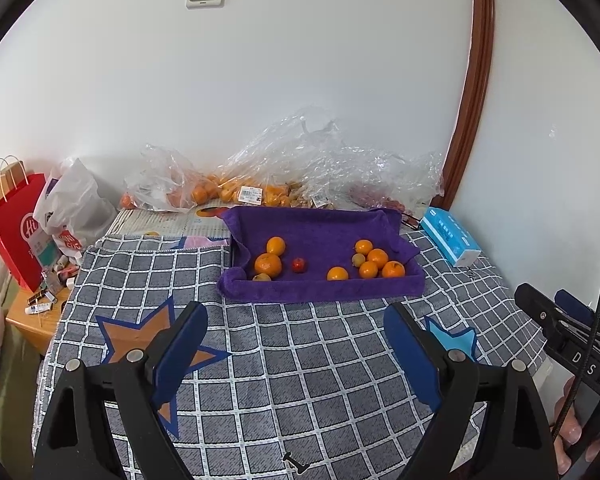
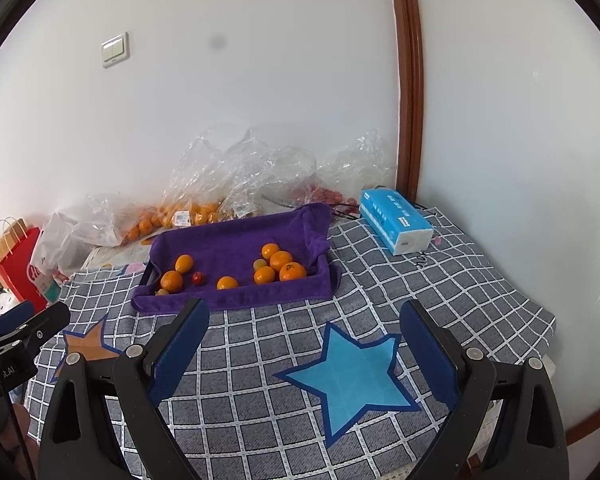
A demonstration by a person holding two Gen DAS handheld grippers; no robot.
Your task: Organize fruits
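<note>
A tray lined with a purple towel sits on the checked cloth ahead of both grippers. In it lie several oranges: a cluster at the right, a few at the left, one near the front. A small red fruit lies between them. My left gripper stands open above the cloth, short of the tray, nothing between its fingers. My right gripper is likewise open and holds nothing.
Clear plastic bags with more oranges lie against the wall behind the tray. A blue tissue pack lies at the right. A red paper bag and white bag stand left, by a wooden bedside table.
</note>
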